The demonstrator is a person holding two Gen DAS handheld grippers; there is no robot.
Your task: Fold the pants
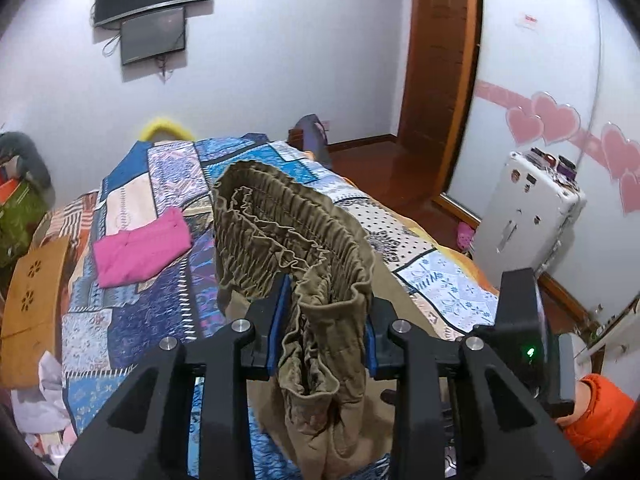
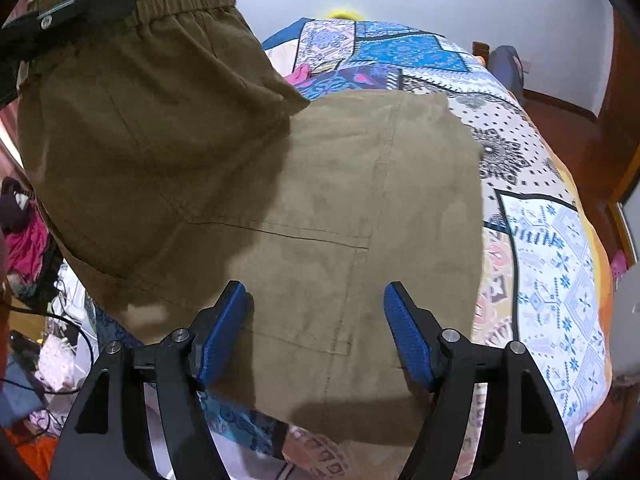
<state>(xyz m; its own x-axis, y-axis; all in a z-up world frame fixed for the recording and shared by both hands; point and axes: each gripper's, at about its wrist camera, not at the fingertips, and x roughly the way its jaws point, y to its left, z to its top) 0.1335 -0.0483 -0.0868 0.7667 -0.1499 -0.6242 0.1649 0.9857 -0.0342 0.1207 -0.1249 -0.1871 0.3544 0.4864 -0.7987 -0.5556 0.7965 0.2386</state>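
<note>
The olive-brown pants (image 2: 340, 208) lie partly flat on the patchwork bedspread (image 2: 552, 248). My left gripper (image 1: 326, 312) is shut on the gathered elastic waistband (image 1: 288, 232) and holds that end lifted above the bed. In the right wrist view the lifted waist end (image 2: 140, 112) hangs at the upper left, with the left gripper (image 2: 68, 16) clamped on it. My right gripper (image 2: 316, 320) is open and empty, hovering just above the flat part of the pants near the bed's near edge.
A folded pink garment (image 1: 140, 246) lies on the bed at the left. A wooden stool (image 1: 32, 304) and clutter stand left of the bed. A white appliance (image 1: 528, 208) and wooden door (image 1: 436, 60) are at the right.
</note>
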